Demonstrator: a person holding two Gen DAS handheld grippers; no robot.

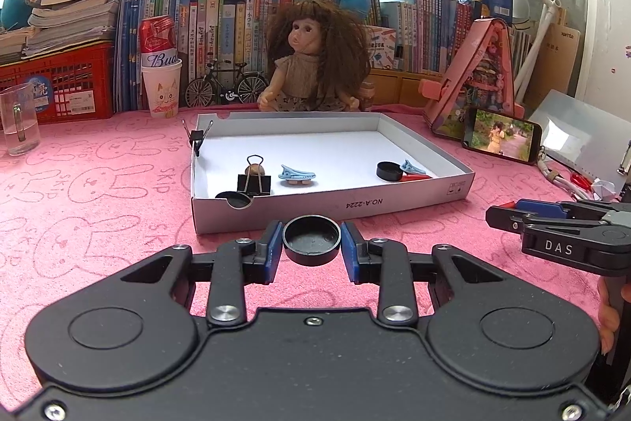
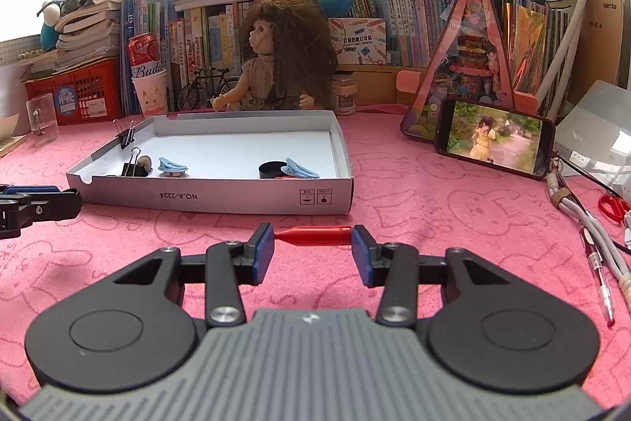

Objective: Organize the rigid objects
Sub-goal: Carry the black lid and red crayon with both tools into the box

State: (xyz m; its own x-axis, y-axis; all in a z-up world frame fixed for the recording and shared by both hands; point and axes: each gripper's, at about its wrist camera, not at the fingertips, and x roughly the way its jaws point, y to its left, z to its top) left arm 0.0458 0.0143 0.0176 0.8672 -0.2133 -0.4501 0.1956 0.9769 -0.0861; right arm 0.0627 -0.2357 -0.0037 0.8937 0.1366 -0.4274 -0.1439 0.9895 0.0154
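A black round cap [image 1: 311, 241], hollow side up, sits between the blue pads of my left gripper [image 1: 311, 235], which is shut on it just in front of the white shallow box [image 1: 335, 208]. In the right wrist view my right gripper [image 2: 312, 235] is shut lengthwise on a red tapered cap [image 2: 315, 235], low over the pink cloth in front of the box [image 2: 217, 200]. Inside the box lie a black binder clip [image 1: 254, 180], two blue clips [image 1: 296, 174], two black caps [image 1: 389, 170] and a red piece [image 1: 414, 177]. My right gripper [image 1: 501, 212] shows at the right edge of the left wrist view.
A doll [image 1: 311, 62] sits behind the box in front of a row of books. A phone [image 2: 495, 139] leans at the right, with cables, a pen [image 2: 601, 283] and red scissors [image 2: 613, 206] near it. A glass mug [image 1: 17, 121] and a paper cup [image 1: 161, 89] stand at the left.
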